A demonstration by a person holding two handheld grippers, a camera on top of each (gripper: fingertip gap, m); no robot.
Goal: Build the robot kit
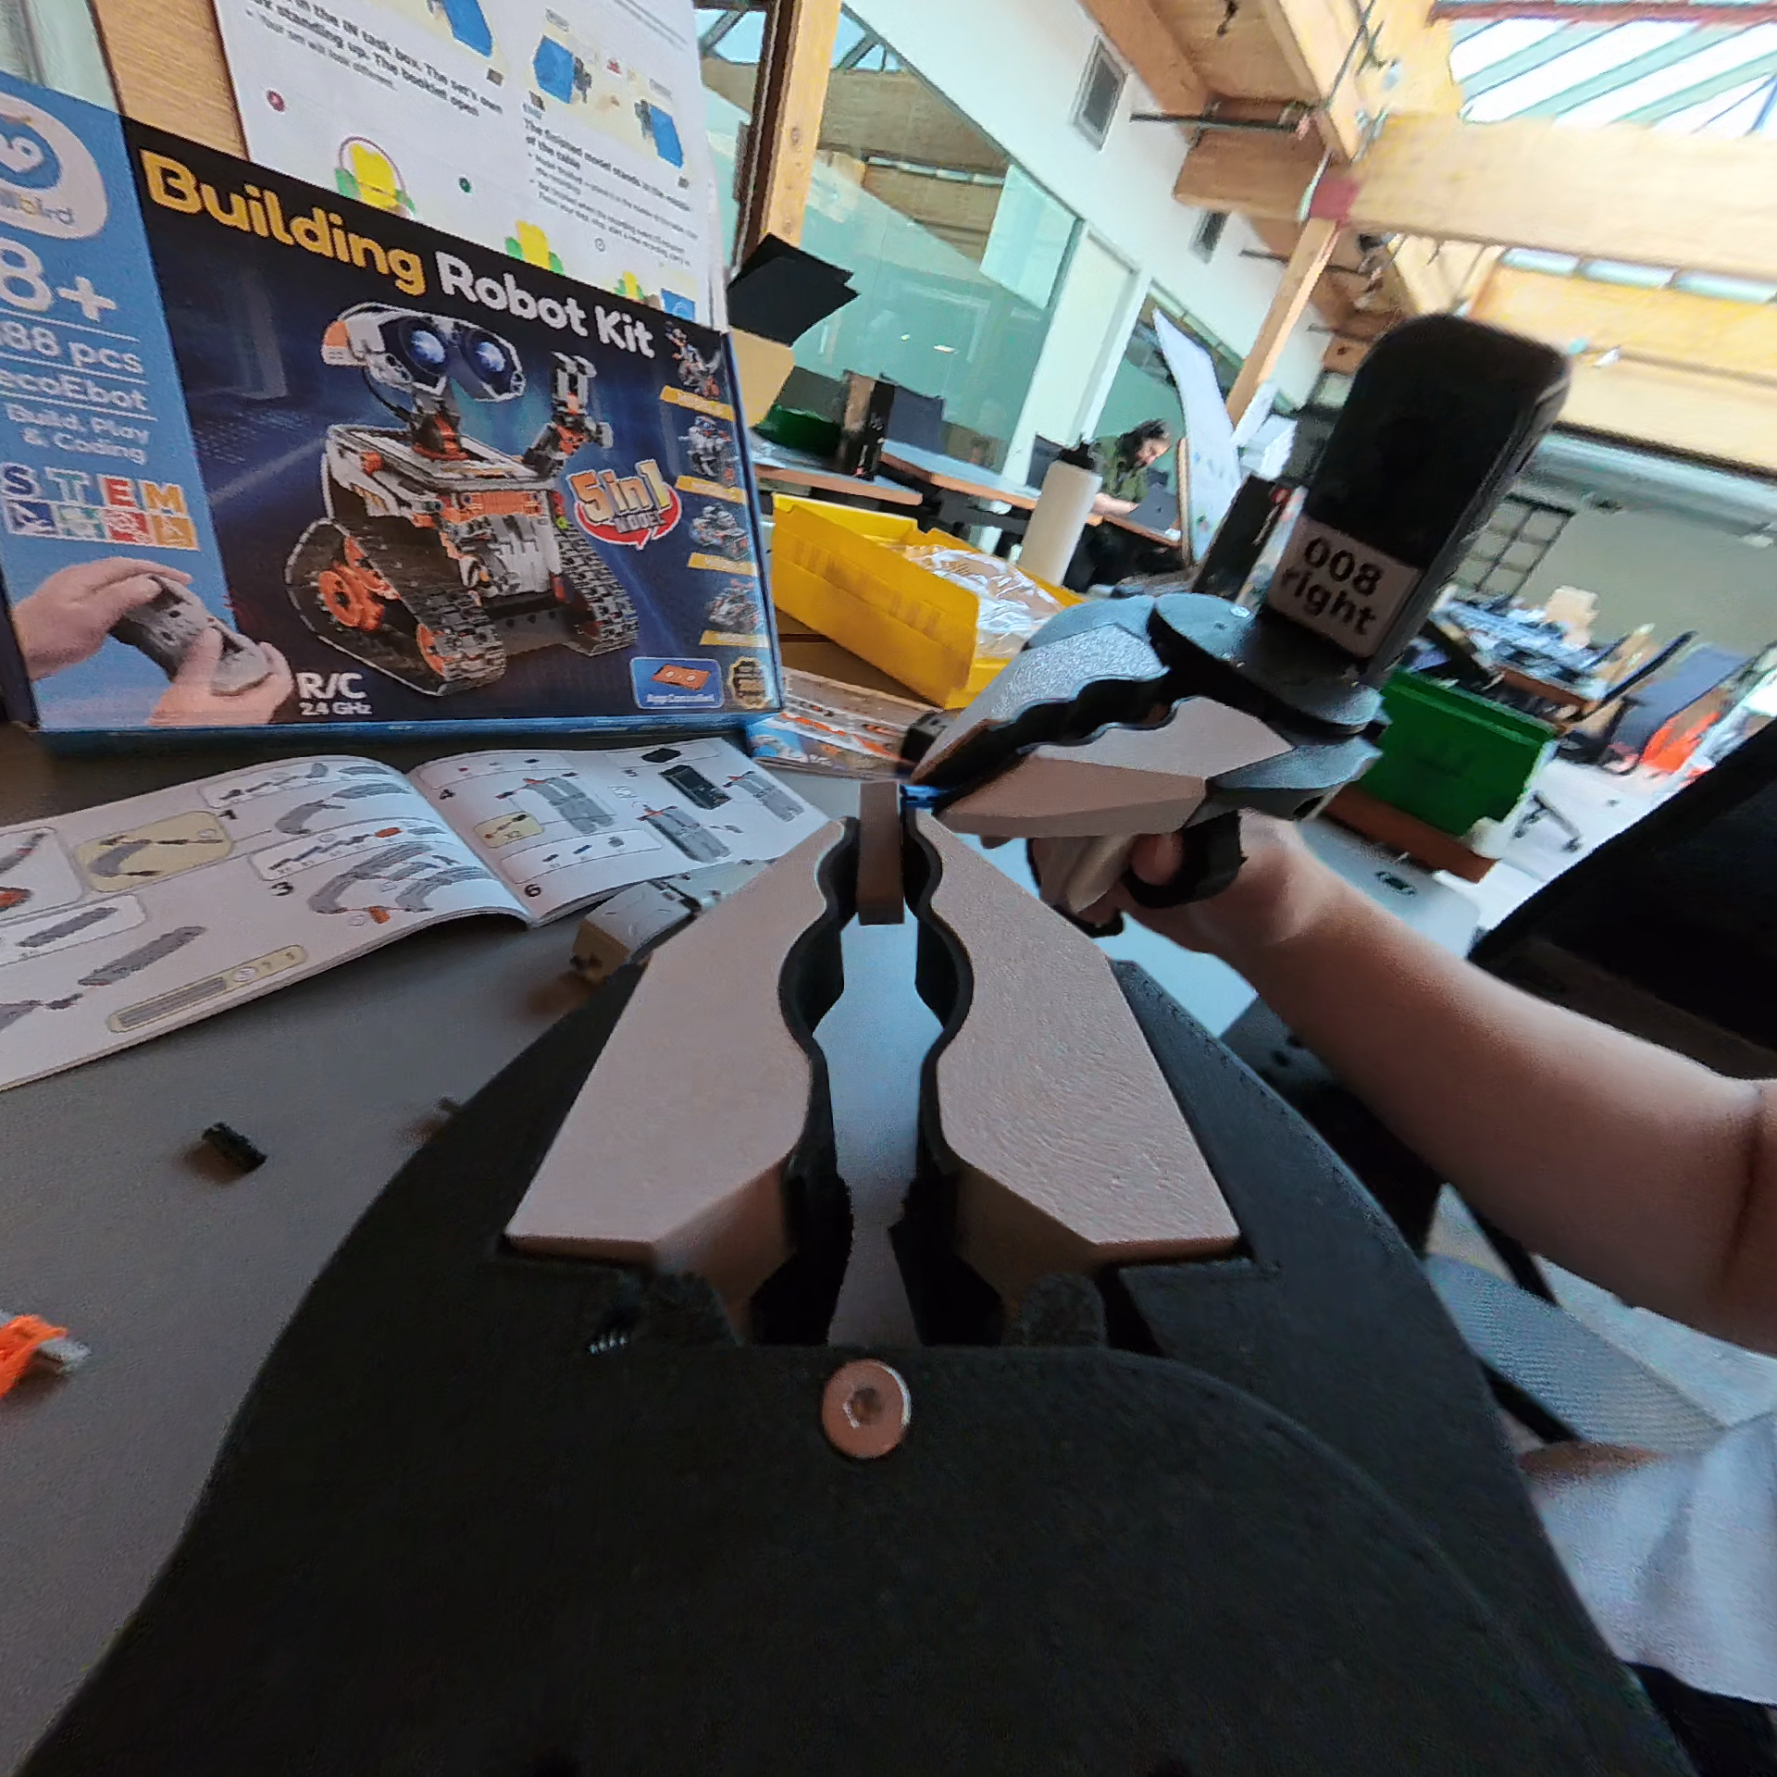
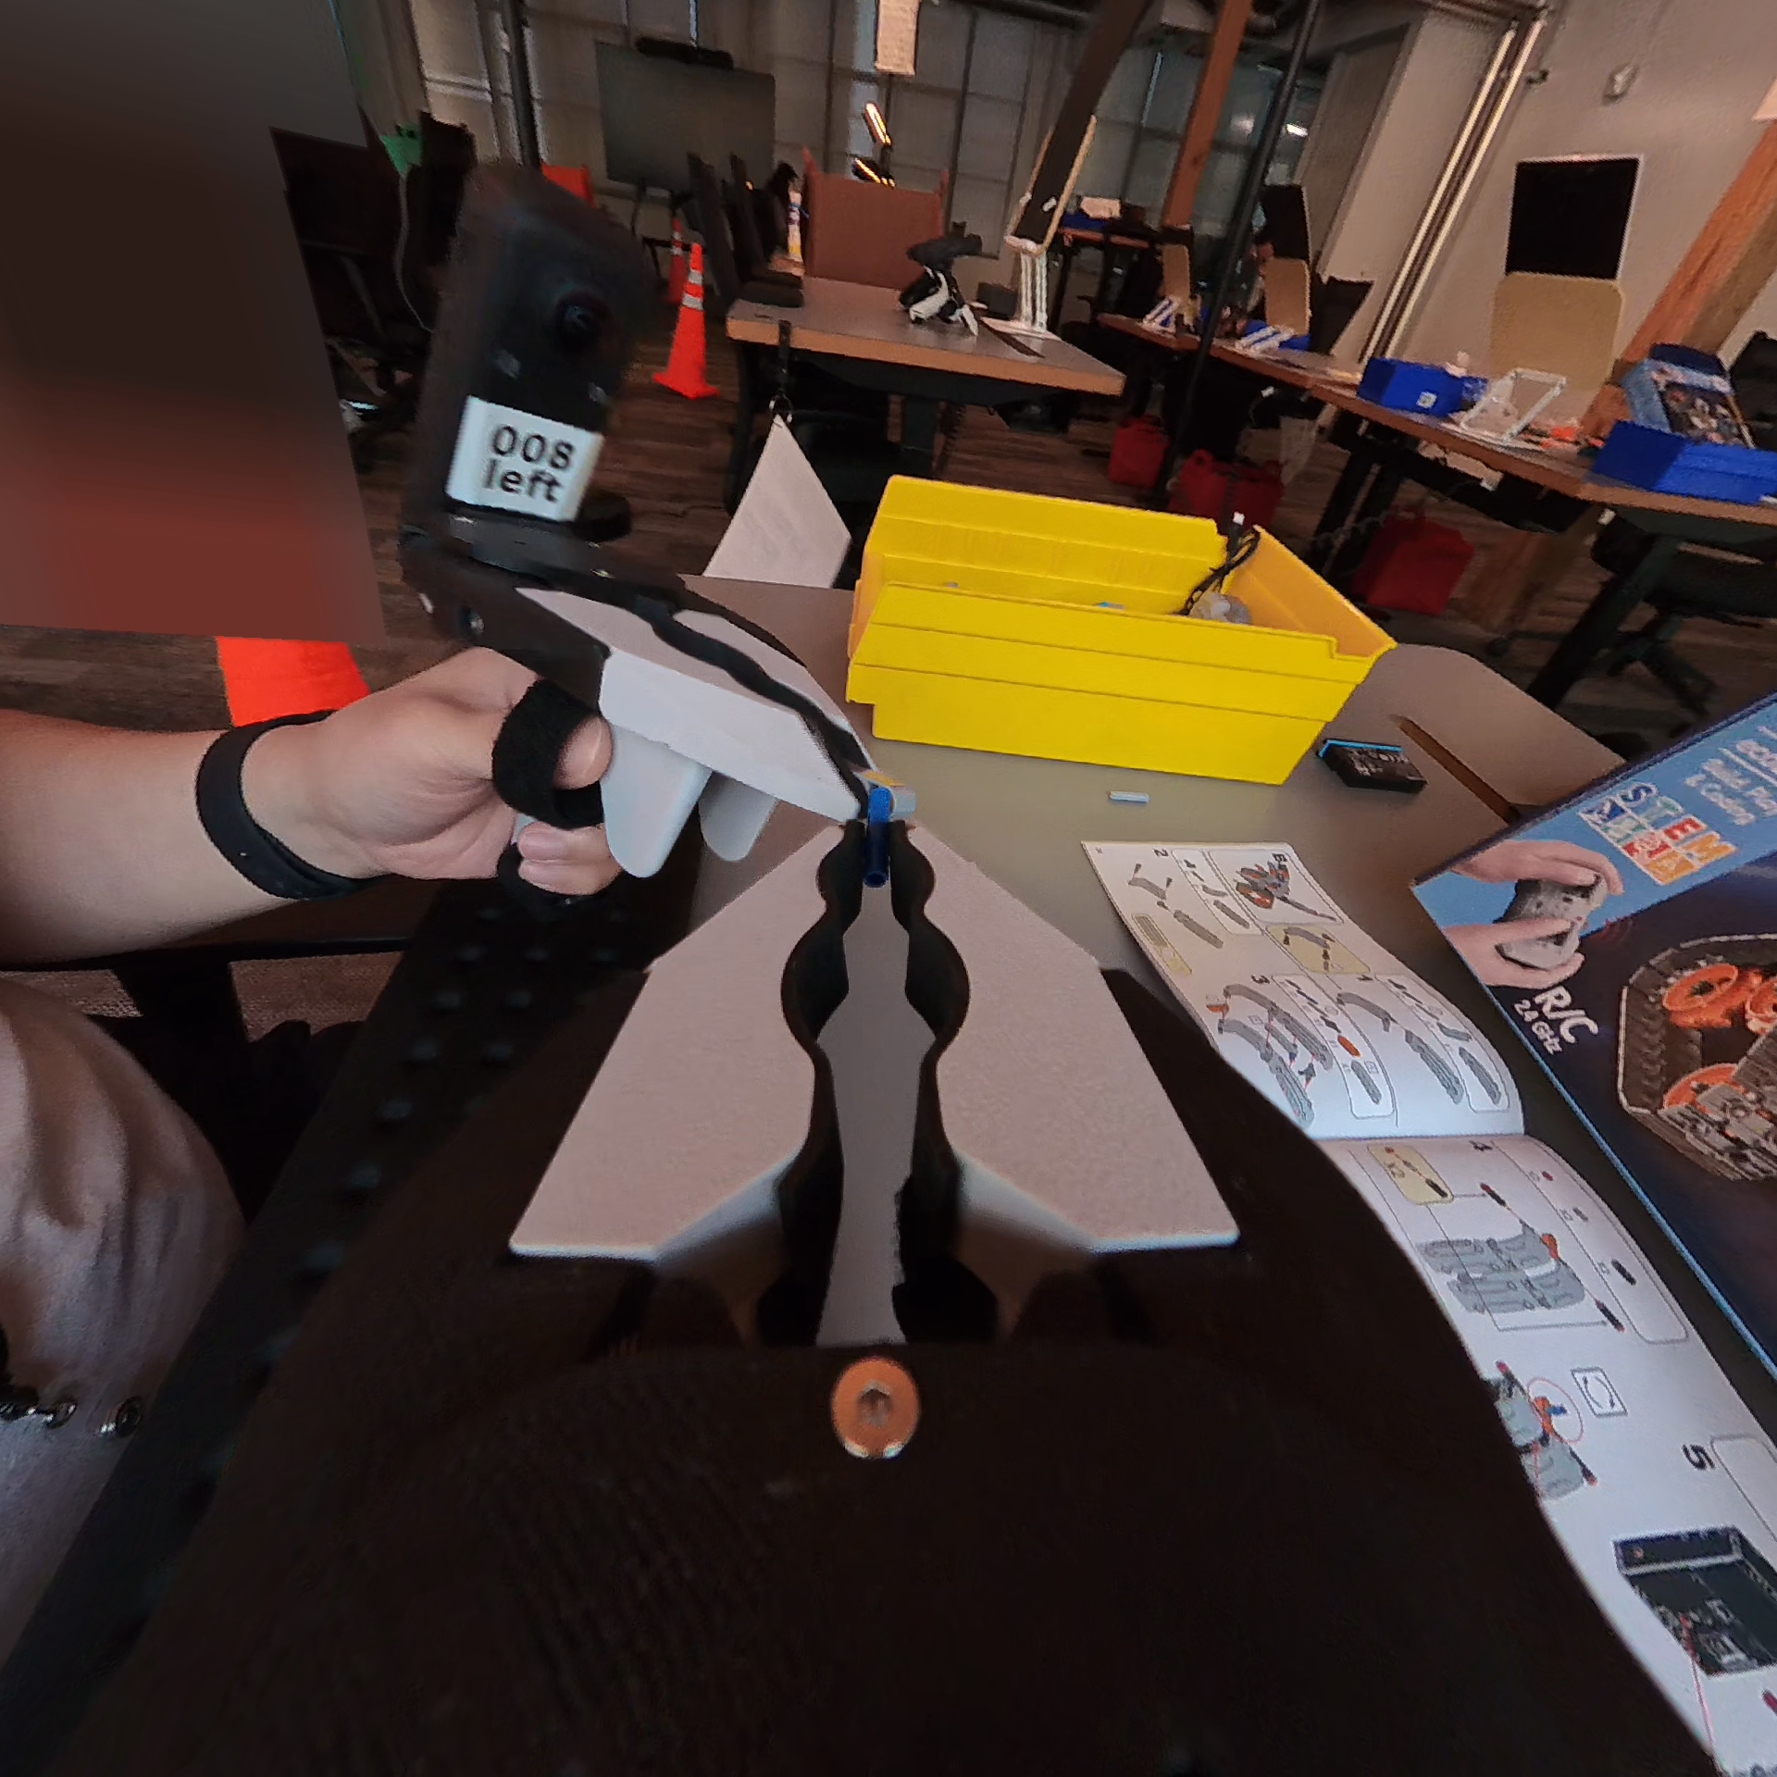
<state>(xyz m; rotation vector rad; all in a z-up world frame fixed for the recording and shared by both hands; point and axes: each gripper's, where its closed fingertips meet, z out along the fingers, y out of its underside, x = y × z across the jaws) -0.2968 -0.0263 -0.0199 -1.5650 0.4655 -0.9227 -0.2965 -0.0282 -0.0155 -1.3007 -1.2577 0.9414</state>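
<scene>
Big grey table (image 1: pixel 288 1106) underneath everything. Blue kit box (image 1: pixel 385 462) standing at the back, yellow bin (image 2: pixel 1106 654) off to the side, open instruction booklet (image 1: pixel 288 865) lying flat in front of the box. Left gripper (image 1: pixel 880 846) clamped tight on a small grey beam piece (image 1: pixel 880 856), held upright above the table. Right gripper (image 2: pixel 873 851) squeezed shut on a tiny blue pin (image 2: pixel 875 837), tip pushed right up against that grey piece, both tools meeting nose to nose in mid-air. Loose bits scattered around too: little black part (image 1: pixel 234 1146) and an orange one (image 1: pixel 29 1346) near the left edge.
</scene>
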